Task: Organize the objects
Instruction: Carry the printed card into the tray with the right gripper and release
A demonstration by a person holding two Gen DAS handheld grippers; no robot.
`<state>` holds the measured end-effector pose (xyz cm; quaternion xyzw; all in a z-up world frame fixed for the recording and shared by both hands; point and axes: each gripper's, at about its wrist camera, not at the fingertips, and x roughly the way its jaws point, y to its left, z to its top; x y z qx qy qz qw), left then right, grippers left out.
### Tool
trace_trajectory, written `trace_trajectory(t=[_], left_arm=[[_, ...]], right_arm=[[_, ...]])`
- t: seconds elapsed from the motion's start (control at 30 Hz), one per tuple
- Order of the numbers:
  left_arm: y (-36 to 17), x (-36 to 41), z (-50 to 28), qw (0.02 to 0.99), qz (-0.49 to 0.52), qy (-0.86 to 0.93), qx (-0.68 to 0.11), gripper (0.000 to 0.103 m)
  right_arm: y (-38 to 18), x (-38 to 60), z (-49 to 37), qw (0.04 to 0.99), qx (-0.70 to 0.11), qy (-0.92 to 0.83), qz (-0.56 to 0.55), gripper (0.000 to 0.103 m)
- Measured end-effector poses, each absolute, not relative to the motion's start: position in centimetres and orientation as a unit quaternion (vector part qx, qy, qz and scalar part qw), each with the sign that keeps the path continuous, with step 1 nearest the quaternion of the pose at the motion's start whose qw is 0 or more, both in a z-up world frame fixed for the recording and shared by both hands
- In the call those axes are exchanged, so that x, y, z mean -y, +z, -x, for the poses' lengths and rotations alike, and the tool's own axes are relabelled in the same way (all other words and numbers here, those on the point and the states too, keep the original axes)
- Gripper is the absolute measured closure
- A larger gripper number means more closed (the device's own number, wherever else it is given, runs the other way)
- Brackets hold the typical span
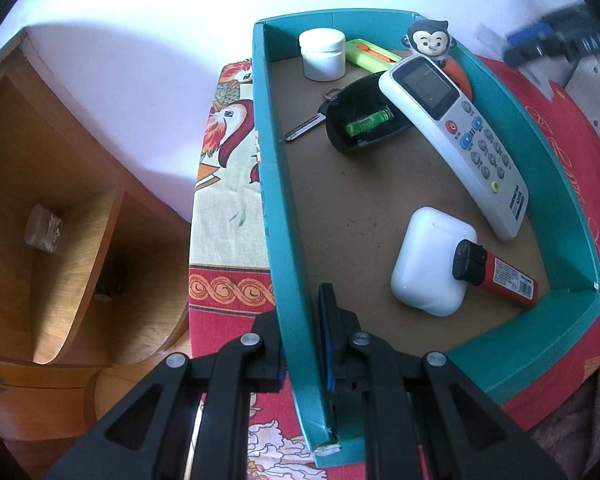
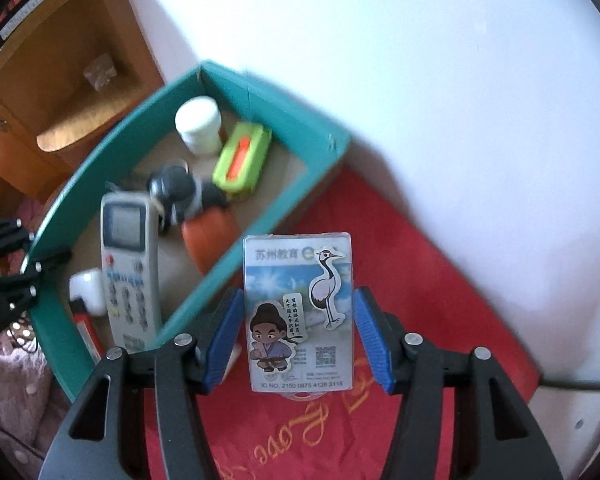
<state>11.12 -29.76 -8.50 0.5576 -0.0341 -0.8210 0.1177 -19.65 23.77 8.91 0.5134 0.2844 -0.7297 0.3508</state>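
Note:
A teal cardboard box (image 1: 540, 168) lies on a red cloth. It holds a white remote (image 1: 456, 136), a white earbud case (image 1: 428, 260), a red lighter (image 1: 496, 276), a black case (image 1: 360, 120), a key (image 1: 304, 128), a white jar (image 1: 322, 54), a green cutter (image 1: 370, 54) and a monkey figure (image 1: 428, 38). My left gripper (image 1: 300, 312) is shut on the box's near left wall, one finger inside and one outside. Beside the box's right wall, my right gripper (image 2: 299, 296) is shut on the long edges of a cartoon-stickered ID card (image 2: 300, 312) over the cloth.
A wooden cabinet (image 1: 60, 200) with open shelves stands left of the table, with a small clear jar (image 1: 44, 226) inside. A patterned bird cloth (image 1: 228, 184) lies left of the box. The white wall (image 2: 420, 80) runs close behind. Pink fabric (image 2: 8, 380) lies at the table's near edge.

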Motion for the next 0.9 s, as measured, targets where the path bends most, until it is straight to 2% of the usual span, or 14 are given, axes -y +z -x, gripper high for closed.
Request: trace_trajectory(t=[0.27,0.6,0.9], left_arm=[[-8.4,29.7,-11.0,0.121,-0.558,-0.821,0.030,0.093],[-8.2,29.5,-11.0,0.121,-0.557,-0.821,0.028,0.093],[-8.0,29.3,-11.0,0.121,-0.556,-0.822,0.029,0.093]], right_arm=[[7.1,-14.2,18.6,0.381,-0.342,-0.721,-0.467,0.046],[5.7,-9.2,20.0,0.403,-0.428,-0.675,-0.446,0.046],[4.4,-8.5,19.8,0.436,-0.428,-0.642,-0.463,0.045]])
